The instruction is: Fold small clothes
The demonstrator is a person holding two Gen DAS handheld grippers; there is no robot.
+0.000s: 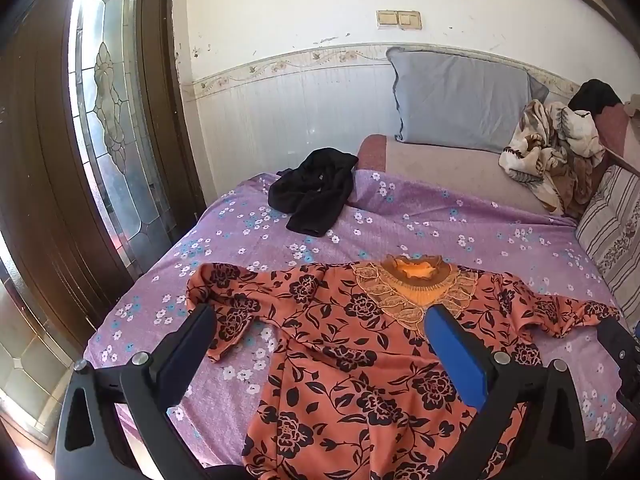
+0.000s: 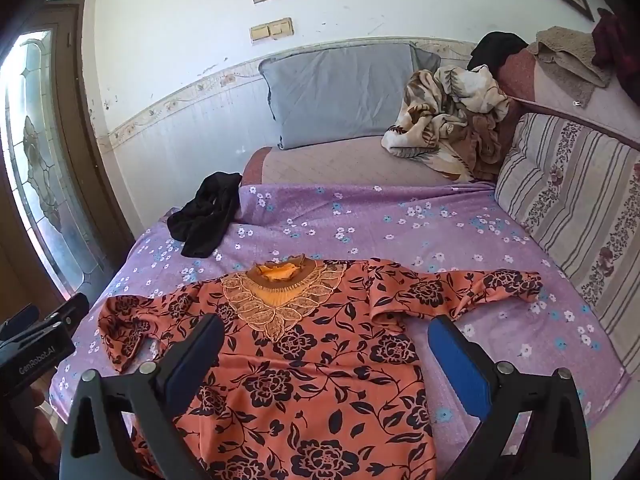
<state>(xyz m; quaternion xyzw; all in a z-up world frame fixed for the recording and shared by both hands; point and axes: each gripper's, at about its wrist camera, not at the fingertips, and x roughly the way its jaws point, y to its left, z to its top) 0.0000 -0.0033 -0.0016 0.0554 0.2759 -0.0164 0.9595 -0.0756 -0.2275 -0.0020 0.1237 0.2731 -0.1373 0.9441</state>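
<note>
An orange top with black flowers and a lace collar (image 1: 360, 344) lies spread flat, face up, on the purple flowered bedsheet (image 1: 440, 220), sleeves out to both sides. It also shows in the right wrist view (image 2: 304, 368). My left gripper (image 1: 320, 316) is open and empty, hovering above the top's left half near the left sleeve (image 1: 232, 304). My right gripper (image 2: 326, 328) is open and empty, above the top's right half near the right sleeve (image 2: 460, 288). A crumpled black garment (image 1: 316, 192) lies farther back on the sheet, also in the right wrist view (image 2: 206, 214).
A grey pillow (image 1: 460, 96) leans on the back wall. A crumpled beige leaf-print blanket (image 1: 556, 152) lies at the back right. A striped cushion (image 2: 572, 216) borders the bed's right side. A wooden door with leaded glass (image 1: 104, 100) stands at the left.
</note>
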